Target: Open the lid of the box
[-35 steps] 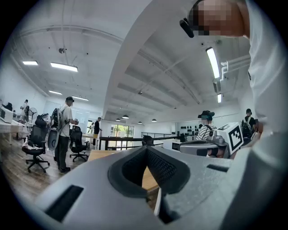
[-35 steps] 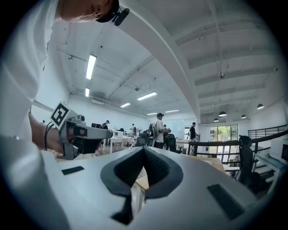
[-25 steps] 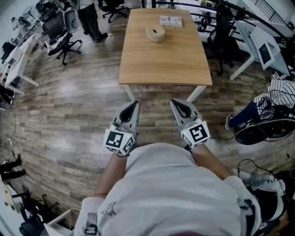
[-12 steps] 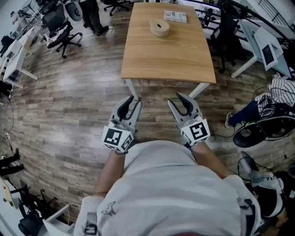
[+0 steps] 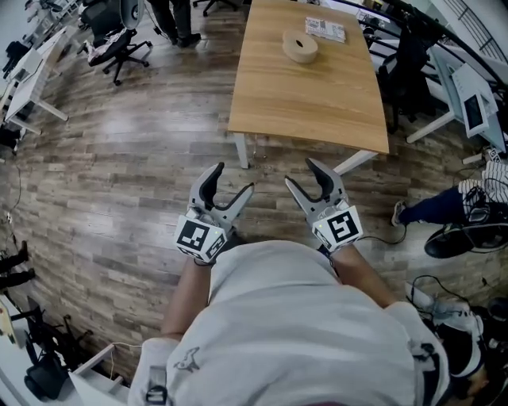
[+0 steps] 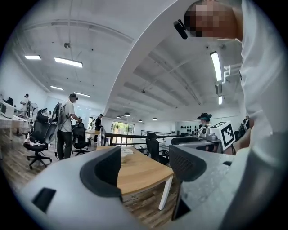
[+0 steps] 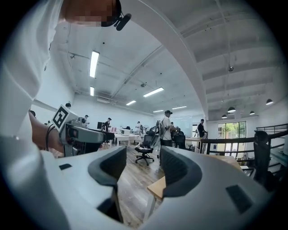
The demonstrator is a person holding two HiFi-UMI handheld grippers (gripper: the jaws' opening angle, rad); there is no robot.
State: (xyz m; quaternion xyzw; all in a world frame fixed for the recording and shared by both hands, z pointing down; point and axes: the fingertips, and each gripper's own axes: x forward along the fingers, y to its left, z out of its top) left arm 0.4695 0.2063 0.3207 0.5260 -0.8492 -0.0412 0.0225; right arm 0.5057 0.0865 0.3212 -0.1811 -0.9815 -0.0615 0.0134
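Observation:
A round beige box [image 5: 301,47] with its lid on stands at the far end of a wooden table [image 5: 309,103], beside a printed sheet [image 5: 326,29]. I hold both grippers close to my body, well short of the table's near edge. On my left gripper [image 5: 232,179] the jaws are opening, spread wide with nothing between them. My right gripper [image 5: 302,172] is opening too and holds nothing. The left gripper view [image 6: 144,168] looks across the table top [image 6: 139,173]. The right gripper view [image 7: 143,168] catches only a table corner [image 7: 157,188].
Office chairs [image 5: 119,47] and a standing person [image 5: 178,20] are at the far left, with white desks [image 5: 32,79] beyond. A dark chair [image 5: 409,71], another desk [image 5: 468,95], bags and cables [image 5: 460,230] crowd the right. Wood-plank floor [image 5: 127,182] lies between me and the table.
Both grippers' jaws went from shut to spread wide. The table and box have shifted rightward in the head view as the head turned.

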